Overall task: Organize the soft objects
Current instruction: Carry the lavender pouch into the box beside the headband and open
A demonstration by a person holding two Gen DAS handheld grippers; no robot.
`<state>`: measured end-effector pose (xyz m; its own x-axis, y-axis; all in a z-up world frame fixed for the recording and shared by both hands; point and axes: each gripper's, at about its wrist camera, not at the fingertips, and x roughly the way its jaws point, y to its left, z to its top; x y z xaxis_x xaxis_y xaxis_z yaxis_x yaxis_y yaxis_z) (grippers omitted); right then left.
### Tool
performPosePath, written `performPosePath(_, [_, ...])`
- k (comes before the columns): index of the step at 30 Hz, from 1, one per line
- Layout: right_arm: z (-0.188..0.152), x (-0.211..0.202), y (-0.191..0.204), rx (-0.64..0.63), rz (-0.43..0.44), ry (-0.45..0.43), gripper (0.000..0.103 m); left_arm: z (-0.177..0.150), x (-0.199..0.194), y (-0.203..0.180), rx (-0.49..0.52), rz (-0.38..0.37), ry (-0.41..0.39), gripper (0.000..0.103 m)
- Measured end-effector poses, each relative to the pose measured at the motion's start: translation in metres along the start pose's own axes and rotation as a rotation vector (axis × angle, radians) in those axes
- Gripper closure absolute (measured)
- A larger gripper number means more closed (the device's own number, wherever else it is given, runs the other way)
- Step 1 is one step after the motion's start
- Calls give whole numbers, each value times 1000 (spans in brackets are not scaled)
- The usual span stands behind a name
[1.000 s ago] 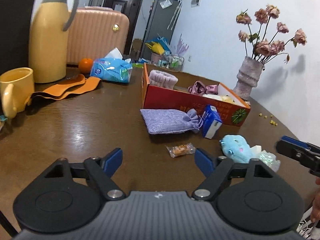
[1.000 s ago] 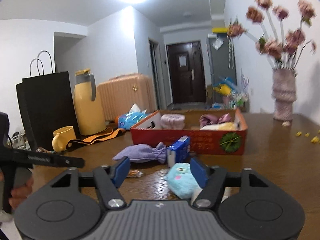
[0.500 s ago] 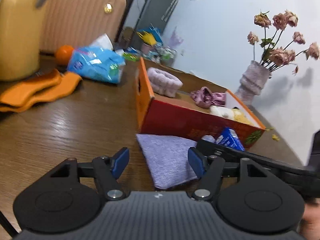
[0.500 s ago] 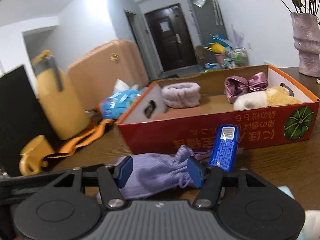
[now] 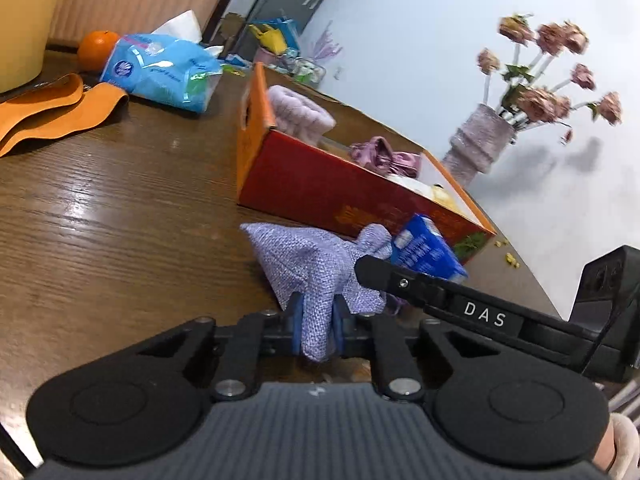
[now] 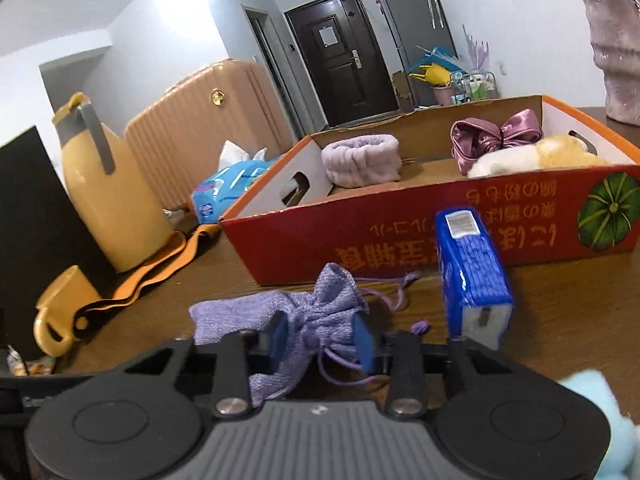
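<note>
A lavender drawstring pouch (image 5: 308,264) lies on the brown table in front of the red cardboard box (image 5: 320,188). My left gripper (image 5: 317,328) is closing, its blue pads pinching the pouch's flat end into a ridge. My right gripper (image 6: 320,338) is closing too, with the pouch (image 6: 320,312) bunched between its pads near the tied neck. One right finger (image 5: 400,280) crosses the left wrist view. The box (image 6: 400,240) holds a fuzzy pink band (image 6: 360,160), a satin bow (image 6: 496,136) and a cream plush (image 6: 532,156). A pale blue plush (image 6: 592,400) sits at the lower right.
A blue carton (image 6: 468,276) stands just right of the pouch, against the box. To the left are a yellow thermos (image 6: 108,192), yellow mug (image 6: 60,312), orange strap (image 6: 160,268), tissue pack (image 5: 160,68) and an orange (image 5: 98,42). A vase of flowers (image 5: 480,148) stands beyond the box.
Both grippers came forward and down to the pouch from either end, then their jaws narrowed onto it. The fabric is now bunched up between the pads.
</note>
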<state>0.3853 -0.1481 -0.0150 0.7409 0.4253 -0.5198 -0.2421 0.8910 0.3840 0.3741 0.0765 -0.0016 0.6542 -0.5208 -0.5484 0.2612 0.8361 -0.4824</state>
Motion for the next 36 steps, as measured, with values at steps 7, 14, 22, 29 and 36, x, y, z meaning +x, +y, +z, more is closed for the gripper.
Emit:
performPosePath(7, [-11, -74, 1, -25, 11, -91, 75, -19, -33, -41, 68, -86, -34, 89])
performPosePath(14, [-24, -136, -13, 23, -25, -179, 75, -32, -46, -90, 168, -140, -42, 89])
performPosePath(22, [11, -140, -25, 37, 9, -208, 75, -3, -39, -107, 195, -129, -73, 89])
performPosePath(29, [132, -35, -43, 24, 42, -83, 76, 118, 20, -93, 201, -6, -30, 89])
performPosePath(36, [193, 104, -72, 130, -18, 141, 76, 198, 127, -41, 161, 190, 97, 89])
